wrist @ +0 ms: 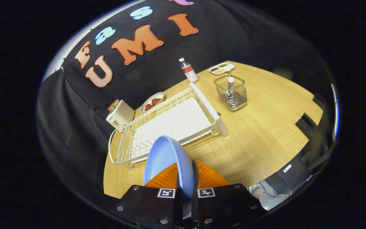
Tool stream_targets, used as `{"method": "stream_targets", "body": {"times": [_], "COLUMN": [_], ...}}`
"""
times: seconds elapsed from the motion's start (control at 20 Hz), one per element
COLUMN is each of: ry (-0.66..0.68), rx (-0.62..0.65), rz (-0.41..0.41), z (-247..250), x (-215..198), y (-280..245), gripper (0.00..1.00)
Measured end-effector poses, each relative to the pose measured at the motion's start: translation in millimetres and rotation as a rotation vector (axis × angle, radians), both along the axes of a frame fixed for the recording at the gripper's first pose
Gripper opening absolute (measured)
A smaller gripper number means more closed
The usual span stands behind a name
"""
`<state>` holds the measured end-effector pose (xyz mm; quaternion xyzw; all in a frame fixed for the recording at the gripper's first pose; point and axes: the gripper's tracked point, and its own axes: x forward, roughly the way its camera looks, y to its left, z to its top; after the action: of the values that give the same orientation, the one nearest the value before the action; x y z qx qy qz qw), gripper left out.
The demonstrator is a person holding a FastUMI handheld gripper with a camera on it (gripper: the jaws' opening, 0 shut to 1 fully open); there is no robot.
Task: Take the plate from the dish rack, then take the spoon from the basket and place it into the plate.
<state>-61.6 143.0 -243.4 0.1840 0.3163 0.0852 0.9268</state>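
Light blue plate (165,159), plain white dish rack (173,122), shiny silver wire basket (231,93), light wood-grain table (265,127), clear bottle (188,70) with red label.

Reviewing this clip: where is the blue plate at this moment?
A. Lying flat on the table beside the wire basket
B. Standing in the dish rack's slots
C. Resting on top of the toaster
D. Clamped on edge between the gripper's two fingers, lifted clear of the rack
D: the blue plate stands on edge with both fingers of the gripper pressing on its rim, in front of the white dish rack, whose slots are bare.
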Motion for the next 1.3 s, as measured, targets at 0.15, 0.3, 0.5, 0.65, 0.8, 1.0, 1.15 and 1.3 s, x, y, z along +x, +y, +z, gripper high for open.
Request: {"method": "stream_targets", "body": {"times": [0.15,0.3,0.5,0.65,0.8,1.0,1.15,1.3], "ry": [0.041,0.073,0.105,0.113,0.115,0.087,0.016,-0.094], "rx": [0.020,0.057,0.110,0.120,0.058,-0.016,-0.103,-0.200], "rz": [0.013,0.024,0.027,0.037,0.032,0.008,-0.014,-0.039], "z": [-23,-39,-57,-61,-64,-51,-28,6], "x": [3,1,12,13,16,28,46,70], "y": [7,16,31,37,28,-3,-35,-66], "gripper": [0.11,0.11,0.11,0.16,0.21,0.48,0.69,0.82]}}
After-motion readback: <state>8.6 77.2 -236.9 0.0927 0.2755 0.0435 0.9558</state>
